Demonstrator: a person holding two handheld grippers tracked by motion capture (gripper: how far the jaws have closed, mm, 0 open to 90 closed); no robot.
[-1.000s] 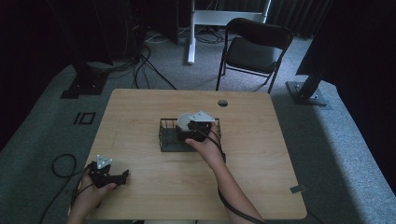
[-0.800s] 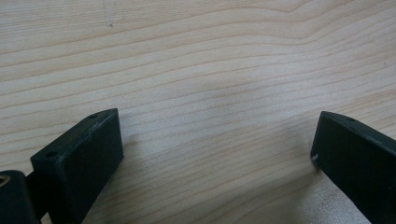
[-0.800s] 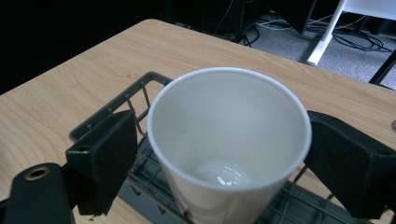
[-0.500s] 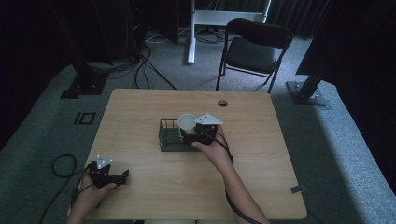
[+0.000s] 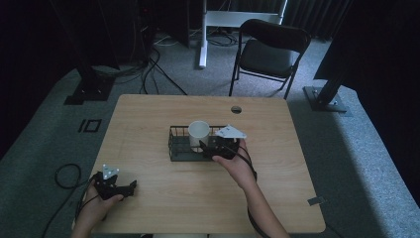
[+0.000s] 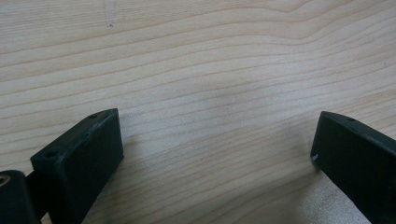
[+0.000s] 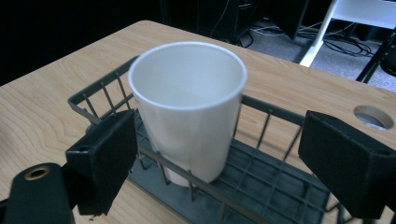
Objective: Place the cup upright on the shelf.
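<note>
A white paper cup [image 5: 198, 134] stands upright in the black wire basket [image 5: 177, 148] at the middle of the wooden table [image 5: 188, 198]. My right gripper [image 5: 207, 147] sits at the basket's right end, open, its jaws pointing at the cup. In the right gripper view the cup [image 7: 191, 107] rises between the spread jaws of that gripper [image 7: 219, 125]; the left jaw is close to its side, the right jaw well apart. The basket [image 7: 280, 186] has an open wire floor. My left gripper [image 5: 130, 187] rests at the table's near left corner. It [image 6: 215, 149] is open over bare wood.
A round cable hole [image 5: 236, 109] is cut in the table behind the basket. Beyond the table stand a black folding chair [image 5: 270, 49] and a white desk leg [image 5: 202, 34]. Cables [image 5: 64, 174] loop on the floor at the left.
My right gripper has drawn back to the right from over the basket, and the white cup now stands uncovered inside it. The left gripper has stayed put.
</note>
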